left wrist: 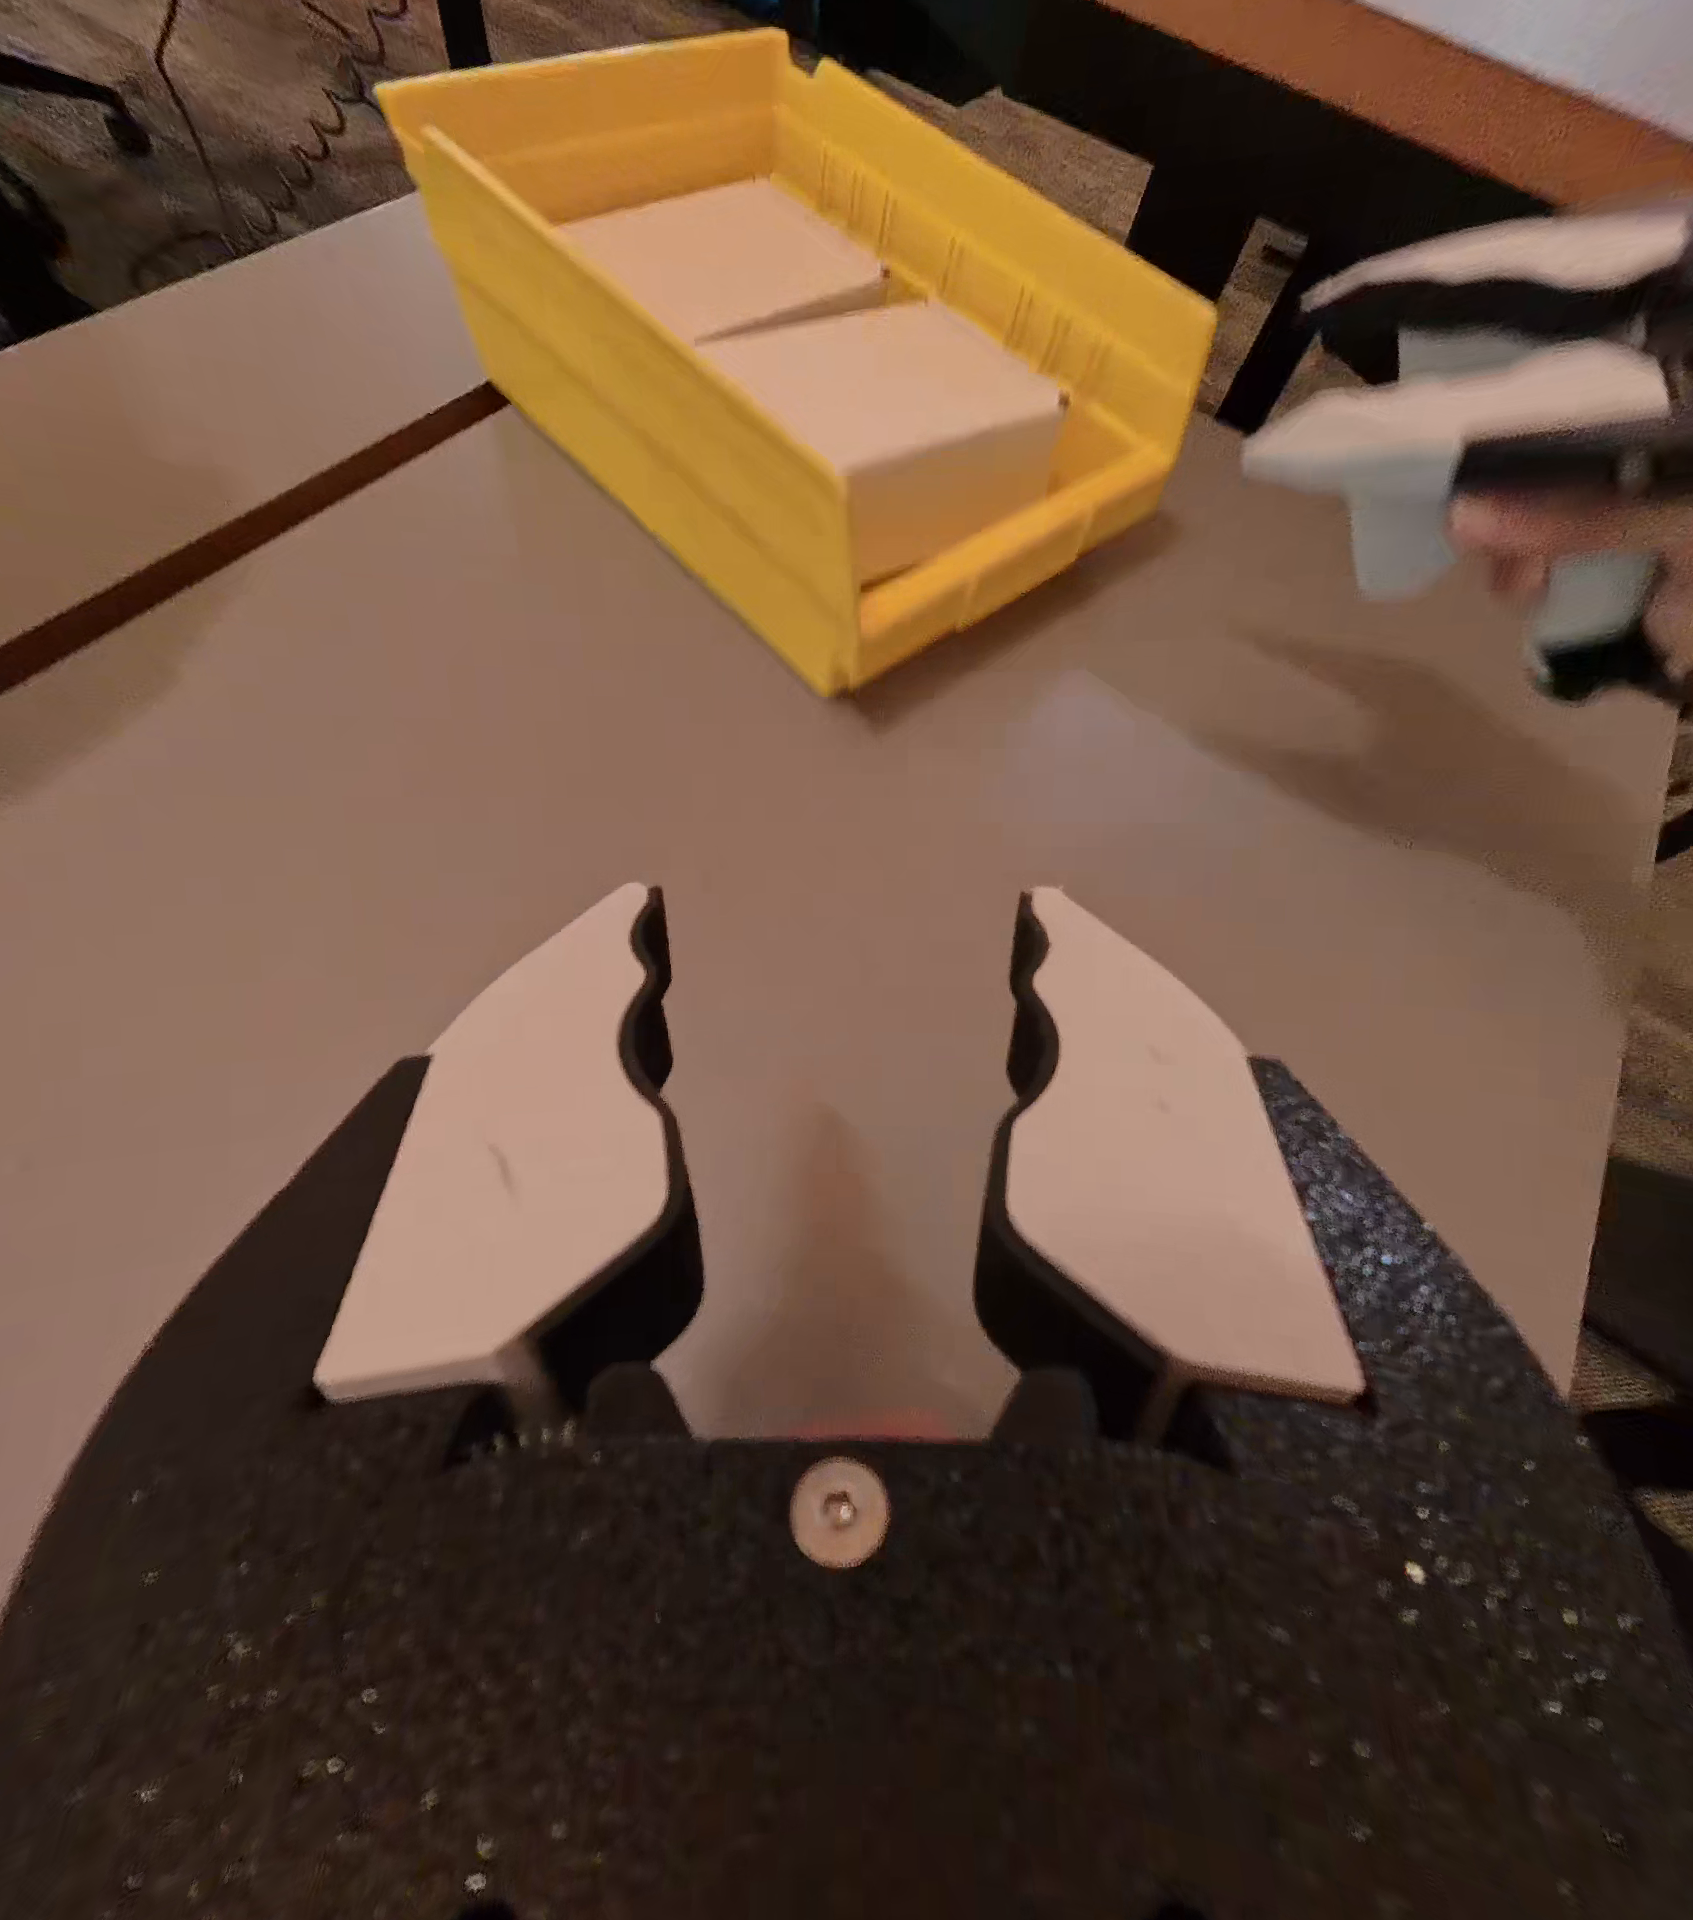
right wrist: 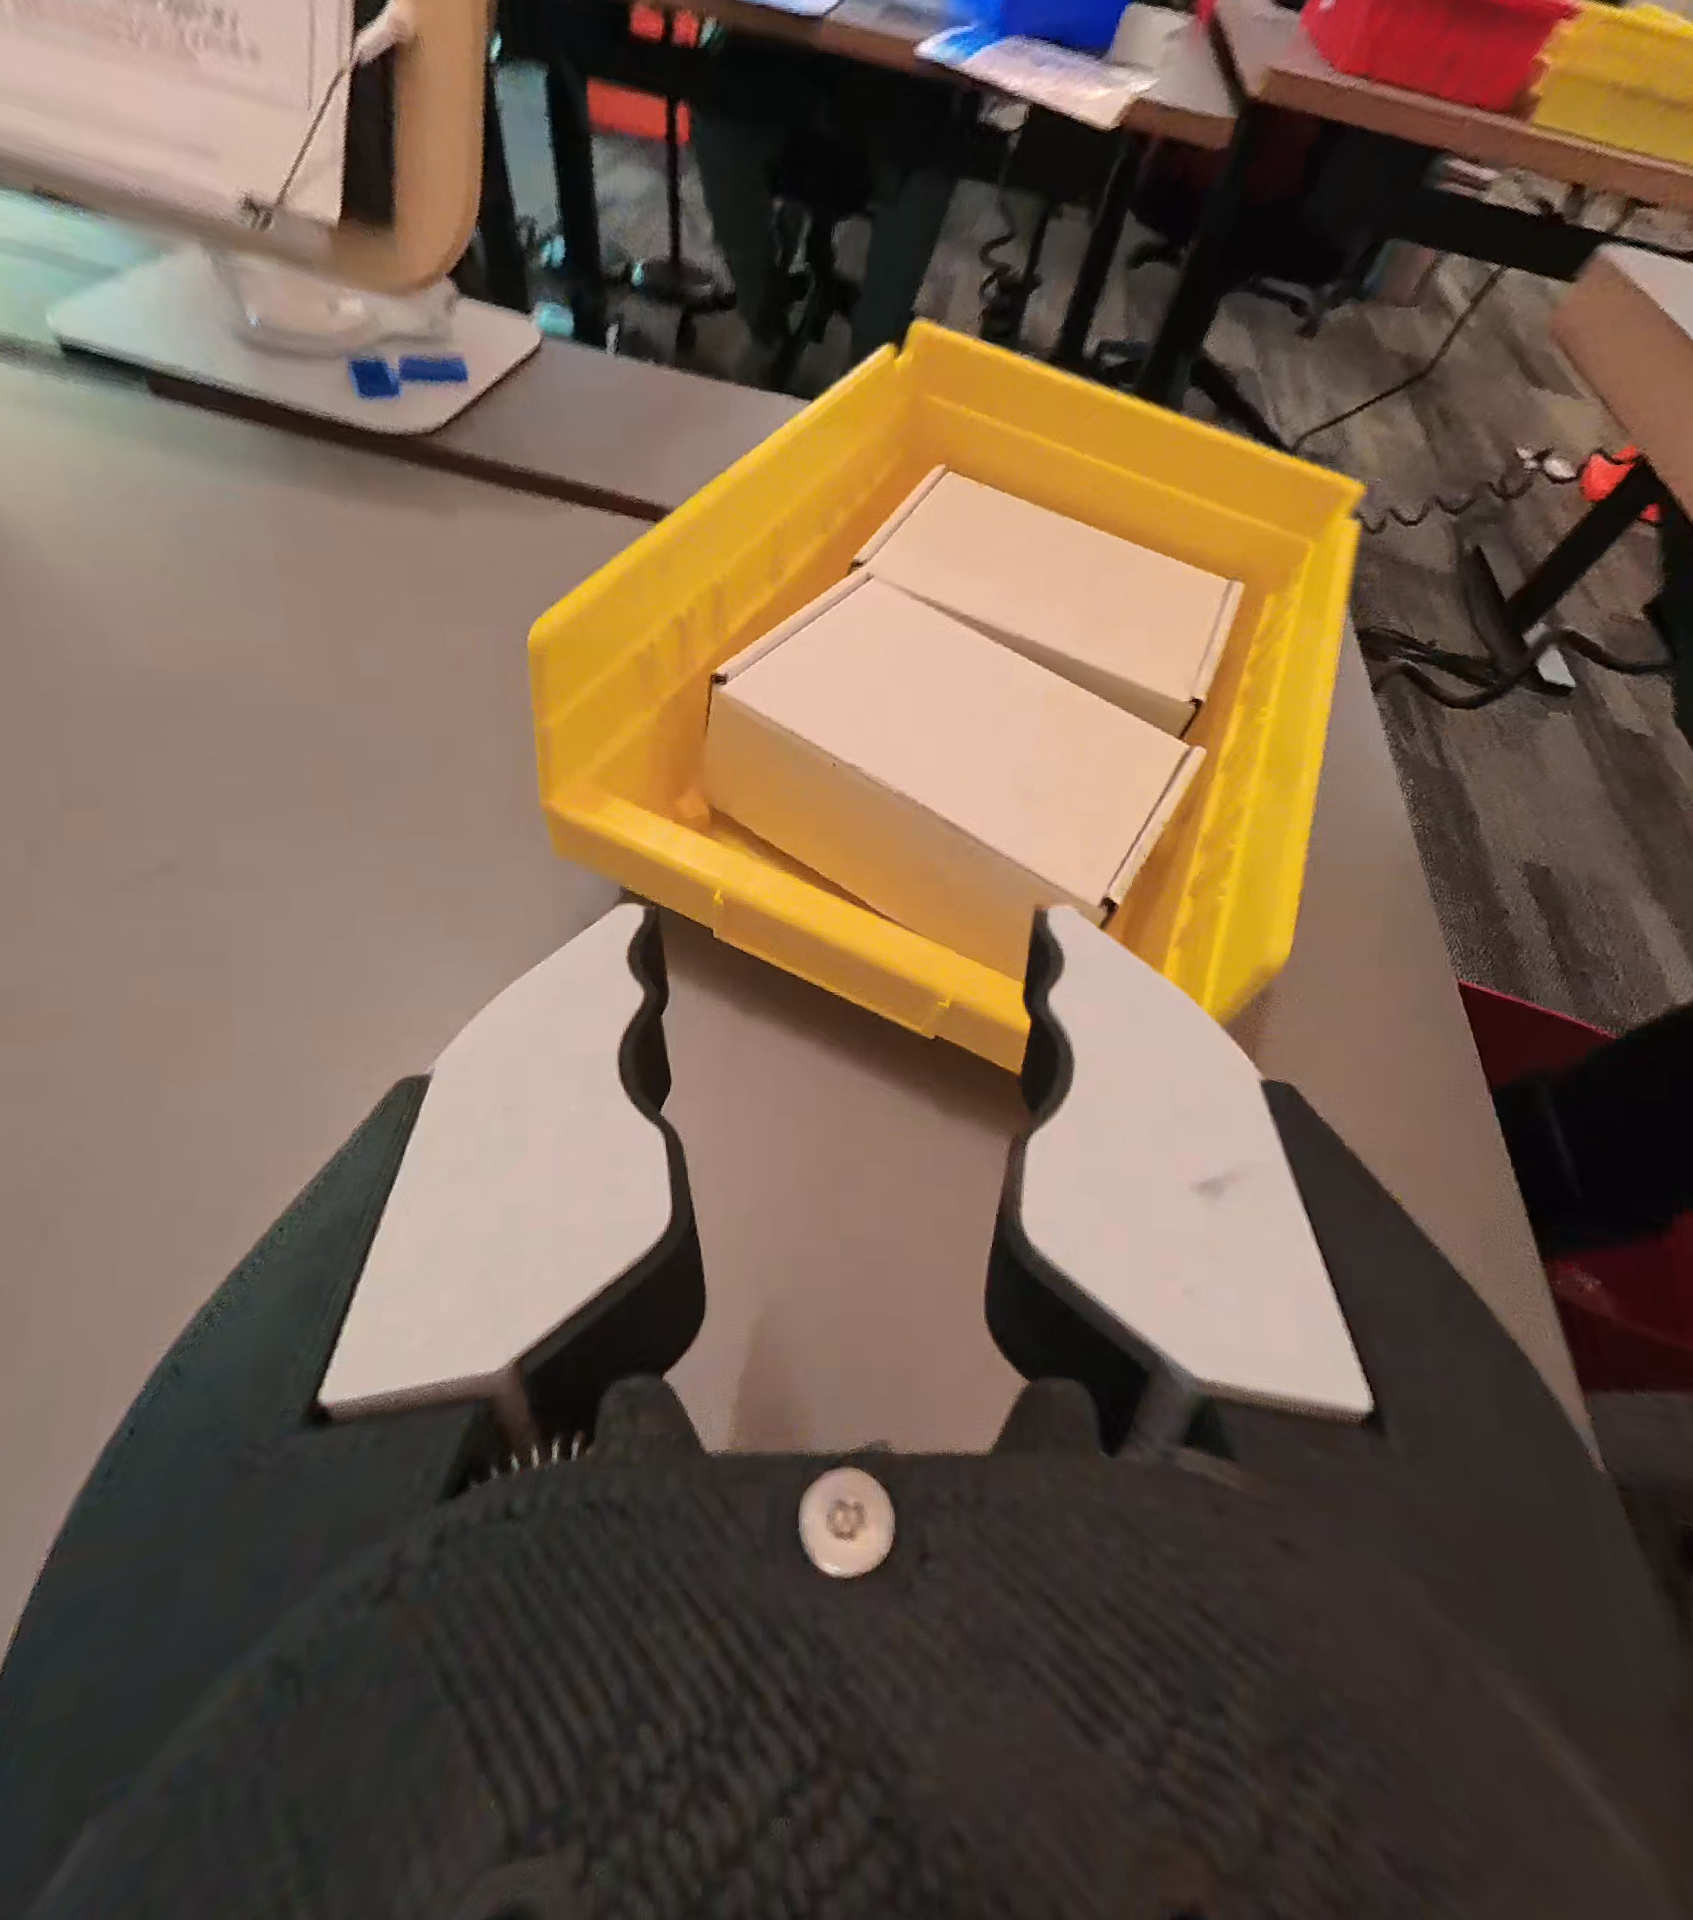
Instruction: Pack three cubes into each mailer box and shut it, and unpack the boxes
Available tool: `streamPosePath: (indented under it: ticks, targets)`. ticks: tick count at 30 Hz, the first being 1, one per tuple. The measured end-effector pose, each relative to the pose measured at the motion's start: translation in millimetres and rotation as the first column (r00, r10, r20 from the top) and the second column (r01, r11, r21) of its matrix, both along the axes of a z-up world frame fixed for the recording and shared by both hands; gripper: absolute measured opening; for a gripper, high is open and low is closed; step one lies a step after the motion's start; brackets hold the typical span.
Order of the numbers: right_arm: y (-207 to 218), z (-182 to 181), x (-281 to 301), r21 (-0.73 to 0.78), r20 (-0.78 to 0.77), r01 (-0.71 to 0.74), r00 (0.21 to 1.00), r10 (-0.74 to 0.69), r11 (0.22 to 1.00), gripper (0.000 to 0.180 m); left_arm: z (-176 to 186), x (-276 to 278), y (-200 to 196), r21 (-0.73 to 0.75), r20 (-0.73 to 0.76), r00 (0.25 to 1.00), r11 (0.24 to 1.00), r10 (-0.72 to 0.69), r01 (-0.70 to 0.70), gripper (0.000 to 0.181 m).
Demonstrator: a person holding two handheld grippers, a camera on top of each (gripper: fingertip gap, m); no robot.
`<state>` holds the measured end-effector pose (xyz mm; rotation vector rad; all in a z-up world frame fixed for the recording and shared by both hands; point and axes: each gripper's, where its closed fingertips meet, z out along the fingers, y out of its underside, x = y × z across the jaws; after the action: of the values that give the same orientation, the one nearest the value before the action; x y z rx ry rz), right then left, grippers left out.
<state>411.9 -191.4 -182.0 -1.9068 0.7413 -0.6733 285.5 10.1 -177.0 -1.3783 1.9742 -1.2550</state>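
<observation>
Two closed white boxes lie in a yellow bin (right wrist: 613, 748) on the grey counter (left wrist: 406, 831), near its far right corner. The near box (right wrist: 946, 769) tilts, leaning on the bin's front lip; the far box (right wrist: 1050, 592) sits just behind it. Left gripper (left wrist: 840, 904) hangs spread and empty over bare counter. Right gripper (right wrist: 842, 925), also spread and empty, hovers just before the bin's front.

Smooth grey counter (right wrist: 198, 727), dark seam across it. Patterned grey carpet floor (right wrist: 1548, 831) with black cables. Further wood-edged tables (right wrist: 1444, 125) behind carry red and yellow plastic bins (right wrist: 1652, 94). Warm indoor light.
</observation>
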Motion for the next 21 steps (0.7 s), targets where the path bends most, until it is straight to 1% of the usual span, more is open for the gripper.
streamPosePath:
  ticks: [3, 4, 6, 8, 10, 12, 14, 15, 18, 19, 21]
  targets:
    - [-4, 9, -4, 0.099, 0.014, 0.023, 1.000, -0.024, 0.995, 0.065, 12, 59, -25, 0.016, -0.112, 0.994, 1.000, 0.009, -0.007, 0.071]
    - [-5, 12, -3, 0.106, 0.020, 0.022, 1.000, -0.024, 0.994, 0.064, 12, 77, -32, 0.022, -0.169, 0.986, 1.000, 0.009, -0.005, 0.074]
    - [-12, 16, 0, 0.090, 0.020, 0.055, 0.998, -0.057, 0.994, 0.064, 12, 114, -43, 0.021, -0.270, 0.962, 0.999, 0.042, -0.038, 0.075]
    - [-13, 17, -2, 0.081, 0.044, 0.051, 0.998, -0.055, 0.995, 0.064, 7, 149, -47, 0.063, -0.339, 0.937, 0.996, 0.086, -0.068, 0.075]
    - [-12, 14, -4, 0.062, 0.058, 0.028, 0.998, -0.031, 0.998, 0.065, -4, 178, -47, 0.122, -0.406, 0.904, 0.988, 0.132, -0.090, 0.075]
    - [-12, 10, -4, 0.039, 0.043, 0.015, 0.999, -0.017, 0.999, 0.065, -19, 204, -40, 0.184, -0.454, 0.866, 0.973, 0.212, -0.142, 0.071]
    - [-12, 7, -2, 0.048, 0.040, 0.014, 0.999, -0.015, 0.999, 0.065, -33, 223, -41, 0.183, -0.514, 0.821, 0.967, 0.250, -0.180, 0.070]
    - [-12, 6, -2, 0.058, 0.032, 0.012, 0.999, -0.014, 0.998, 0.065, -40, 230, -41, 0.193, -0.534, 0.802, 0.962, 0.267, -0.192, 0.067]
    - [-8, 0, -2, 0.081, -0.001, -0.015, 1.000, 0.015, 0.997, 0.065, -65, 247, -27, 0.322, -0.537, 0.759, 0.921, 0.368, -0.219, 0.059]
    - [-8, -2, -1, 0.088, -0.006, -0.015, 1.000, 0.016, 0.996, 0.065, -74, 249, -29, 0.326, -0.557, 0.742, 0.920, 0.372, -0.216, 0.064]
    - [-7, -3, 1, 0.100, -0.015, -0.020, 1.000, 0.021, 0.995, 0.064, -93, 252, -33, 0.336, -0.590, 0.714, 0.919, 0.376, -0.206, 0.053]
